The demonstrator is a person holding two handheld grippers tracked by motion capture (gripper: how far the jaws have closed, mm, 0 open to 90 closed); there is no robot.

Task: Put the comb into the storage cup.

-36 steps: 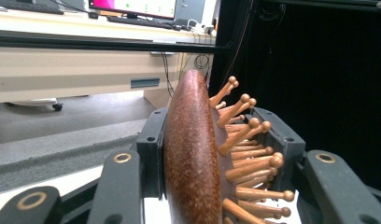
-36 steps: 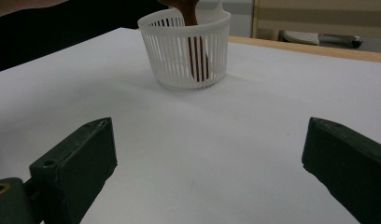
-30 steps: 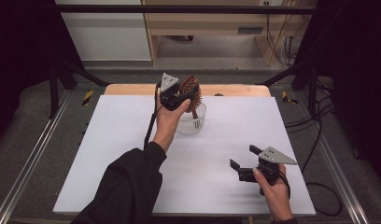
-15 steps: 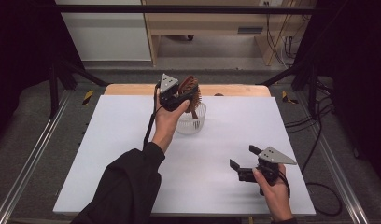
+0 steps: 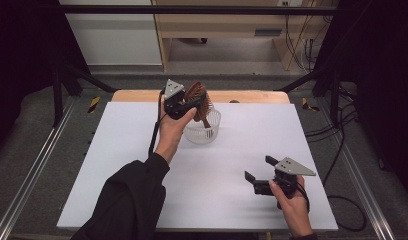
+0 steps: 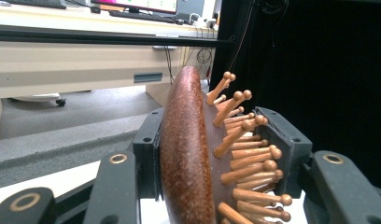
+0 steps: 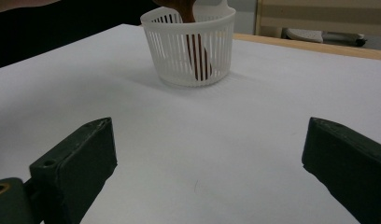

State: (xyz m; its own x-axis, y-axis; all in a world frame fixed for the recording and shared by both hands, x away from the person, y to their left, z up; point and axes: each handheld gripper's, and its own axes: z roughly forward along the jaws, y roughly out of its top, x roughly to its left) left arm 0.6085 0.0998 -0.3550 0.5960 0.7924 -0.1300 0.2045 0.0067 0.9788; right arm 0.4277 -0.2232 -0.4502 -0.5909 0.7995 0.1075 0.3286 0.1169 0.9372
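Between the jaws of the left gripper [image 6: 212, 154] a wooden hairbrush [image 6: 191, 154] is pinched by its head, the back against one pad and the pins against the other; the jaws have just been opening slightly. Below them, the handle is seen standing in the white basket [image 5: 203, 127]. The placing step appears under way; release and a lift clear would be called for next. The right gripper [image 7: 207, 172] is held spread, with nothing between its jaws.

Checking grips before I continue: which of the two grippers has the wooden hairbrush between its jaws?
The left gripper, raised over the white slotted basket, its jaws just opening around the wooden hairbrush. The right gripper sits low, open and empty.
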